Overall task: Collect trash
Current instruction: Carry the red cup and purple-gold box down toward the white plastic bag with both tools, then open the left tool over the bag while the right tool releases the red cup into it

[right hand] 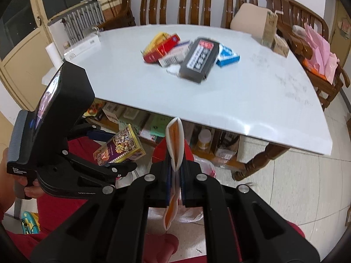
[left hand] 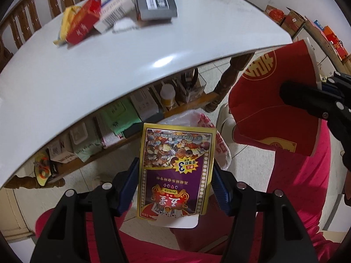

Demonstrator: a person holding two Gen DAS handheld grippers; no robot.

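My left gripper [left hand: 175, 175] is shut on a gold and purple poker card box [left hand: 175, 171], held below the table edge over a white plastic bag [left hand: 210, 135]; the box also shows in the right wrist view [right hand: 120, 148]. My right gripper [right hand: 175, 168] is shut on a flattened red paper box [right hand: 174, 144], seen edge-on; in the left wrist view it is the red carton [left hand: 274, 100] at right. More boxes lie on the white table [right hand: 241, 87]: a red pack [right hand: 162, 48], a yellow pack [right hand: 156, 38], a white box [right hand: 175, 57], a grey box [right hand: 199, 59], a blue box [right hand: 228, 55].
A wooden bench [right hand: 197, 2] stands behind the table with a milk carton [right hand: 268, 29] and pink bags [right hand: 320, 52]. A shelf under the table [left hand: 122, 118] holds boxes and a jar. Tiled floor [right hand: 296, 186] lies to the right. My red-clothed legs are below.
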